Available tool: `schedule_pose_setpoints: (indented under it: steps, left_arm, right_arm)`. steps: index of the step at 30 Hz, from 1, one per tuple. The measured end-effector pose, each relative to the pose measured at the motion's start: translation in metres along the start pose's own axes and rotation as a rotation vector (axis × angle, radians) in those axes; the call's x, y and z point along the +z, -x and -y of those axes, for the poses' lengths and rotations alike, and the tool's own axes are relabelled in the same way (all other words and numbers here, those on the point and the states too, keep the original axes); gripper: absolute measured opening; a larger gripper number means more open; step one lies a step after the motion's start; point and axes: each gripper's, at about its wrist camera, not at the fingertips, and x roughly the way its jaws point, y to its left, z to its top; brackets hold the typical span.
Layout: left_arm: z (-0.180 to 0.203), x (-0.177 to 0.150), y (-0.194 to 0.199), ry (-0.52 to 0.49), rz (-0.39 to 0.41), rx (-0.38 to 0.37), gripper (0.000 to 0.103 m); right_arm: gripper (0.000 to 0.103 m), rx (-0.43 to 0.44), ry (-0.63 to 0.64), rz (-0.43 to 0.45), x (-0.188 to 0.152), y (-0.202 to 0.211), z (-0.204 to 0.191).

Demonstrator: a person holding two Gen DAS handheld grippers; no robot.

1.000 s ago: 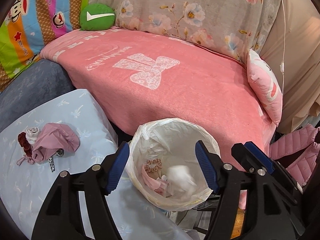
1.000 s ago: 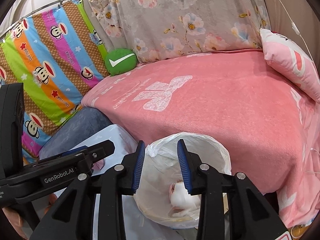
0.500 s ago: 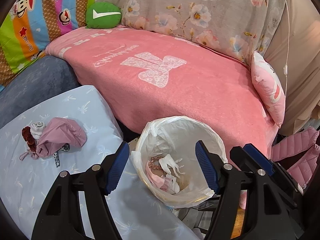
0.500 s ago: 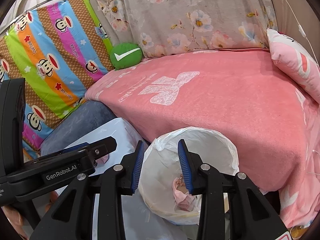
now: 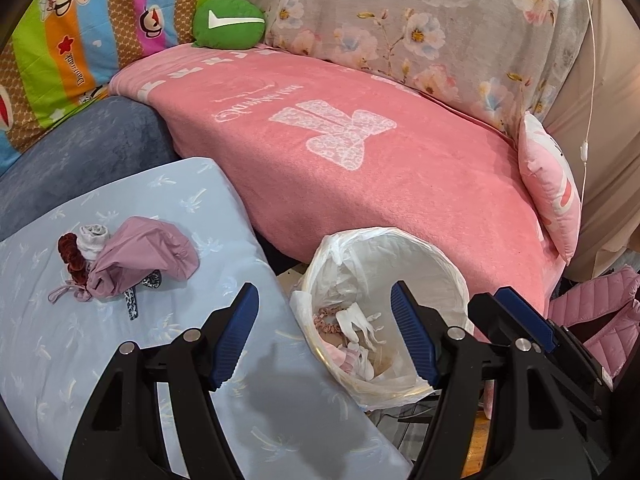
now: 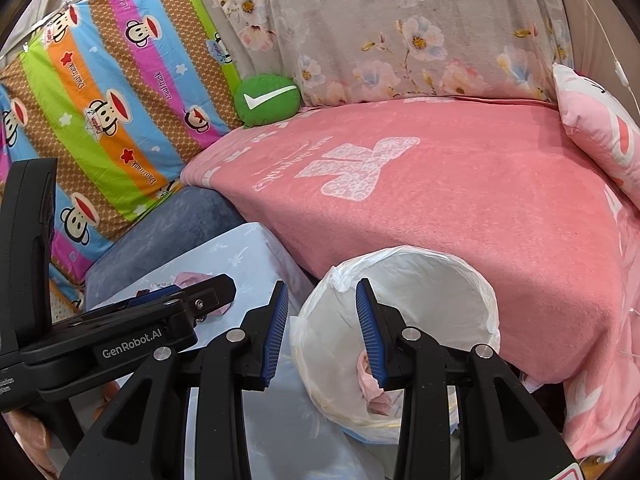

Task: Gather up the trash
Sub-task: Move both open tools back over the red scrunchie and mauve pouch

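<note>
Trash (image 5: 352, 336) lies in the bin (image 5: 440, 256), below both released, empty hand-held grippers.

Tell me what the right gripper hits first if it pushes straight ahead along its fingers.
Most likely the white-lined trash bin: the open, empty right gripper points at its near rim, beside the blue-covered table. Depth is unclear; it might pass over the rim to the pink blanket.
</note>
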Motion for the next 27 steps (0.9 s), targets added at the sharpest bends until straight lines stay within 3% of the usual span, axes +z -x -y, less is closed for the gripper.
schedule_pose_setpoints:
  steps: [19,22,27]
  left_arm:
    - [-0.063,-0.011,0.005,0.126,-0.010,0.055,0.066]
    - [-0.079,-0.013,0.006,0.165,-0.012,0.062,0.070]
    - [-0.105,-0.019,0.010,0.216,-0.009,0.098,0.070]
  right_arm:
    - [0.036,0.041,0.088,-0.058,-0.008,-0.023,-0.053]
    - [0.036,0.054,0.099,-0.074,-0.011,-0.029,-0.064]
    - [0.041,0.077,0.119,-0.096,-0.016,-0.040,-0.084]
